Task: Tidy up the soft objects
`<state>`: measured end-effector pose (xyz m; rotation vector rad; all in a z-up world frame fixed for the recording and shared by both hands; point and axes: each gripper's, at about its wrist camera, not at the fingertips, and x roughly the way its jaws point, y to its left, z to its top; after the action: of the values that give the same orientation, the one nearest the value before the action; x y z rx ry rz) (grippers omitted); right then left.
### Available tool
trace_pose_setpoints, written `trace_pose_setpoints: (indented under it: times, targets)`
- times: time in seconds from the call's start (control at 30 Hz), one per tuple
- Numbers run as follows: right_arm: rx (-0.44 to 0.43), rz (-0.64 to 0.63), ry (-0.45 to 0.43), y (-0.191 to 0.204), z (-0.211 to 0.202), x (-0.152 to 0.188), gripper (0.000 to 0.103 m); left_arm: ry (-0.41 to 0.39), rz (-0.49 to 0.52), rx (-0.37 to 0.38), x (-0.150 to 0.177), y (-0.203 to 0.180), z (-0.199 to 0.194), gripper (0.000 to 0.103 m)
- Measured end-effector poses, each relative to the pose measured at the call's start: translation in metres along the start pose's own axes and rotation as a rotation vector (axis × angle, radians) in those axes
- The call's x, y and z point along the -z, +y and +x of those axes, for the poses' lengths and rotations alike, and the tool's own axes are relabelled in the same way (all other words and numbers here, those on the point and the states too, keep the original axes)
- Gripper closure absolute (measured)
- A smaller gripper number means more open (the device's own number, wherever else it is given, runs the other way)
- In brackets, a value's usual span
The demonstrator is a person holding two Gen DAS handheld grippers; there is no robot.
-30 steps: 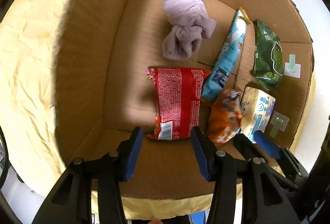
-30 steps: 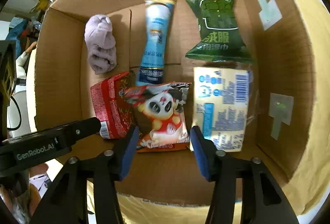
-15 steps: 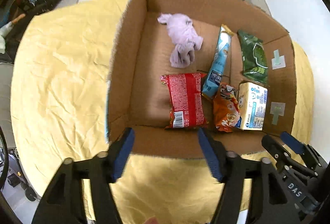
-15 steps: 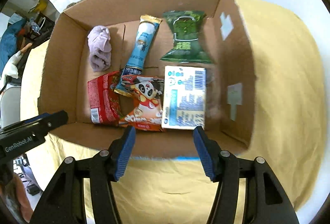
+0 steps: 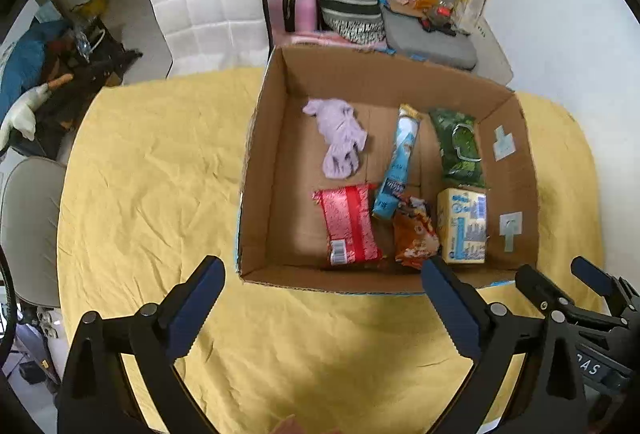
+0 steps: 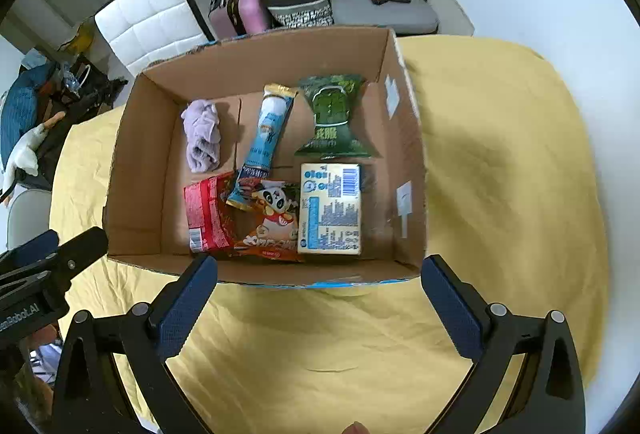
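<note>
An open cardboard box stands on a yellow cloth. Inside lie a lilac cloth, a red packet, a blue tube packet, a green packet, an orange panda packet and a pale yellow carton. My left gripper is open and empty, above the box's near wall. My right gripper is open and empty, also over the near wall.
The yellow cloth covers a round table. Behind it stand a white chair, a pink suitcase, a patterned bag and a grey seat with clutter. The right gripper shows in the left wrist view.
Both grippers have pulled up and back out of the box, and both have opened wider. The items in the box have stayed where they were.
</note>
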<state>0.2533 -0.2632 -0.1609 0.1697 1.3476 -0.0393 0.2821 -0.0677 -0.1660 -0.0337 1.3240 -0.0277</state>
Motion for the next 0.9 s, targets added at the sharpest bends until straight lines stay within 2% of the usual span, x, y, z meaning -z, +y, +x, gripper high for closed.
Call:
trace_pose_setpoints:
  times: [0.2,0.37,0.7,0.9]
  targets:
    - [-0.013,-0.015,-0.025,-0.003,-0.02,0.005,0.0,-0.048,-0.005,-0.008,0.005,-0.005,-0.023,0.001]
    - [-0.028,-0.031,-0.068,-0.003,-0.058,0.018,0.0,-0.117,0.007,-0.014,0.022,-0.013,-0.063,0.001]
    - [-0.067,-0.084,-0.204,0.003,-0.183,0.074,0.0,-0.213,0.03,0.008,0.074,-0.015,-0.172,0.001]
    - [-0.083,-0.095,-0.294,0.009,-0.251,0.097,0.0,-0.265,0.011,0.009,0.091,-0.008,-0.223,0.001]
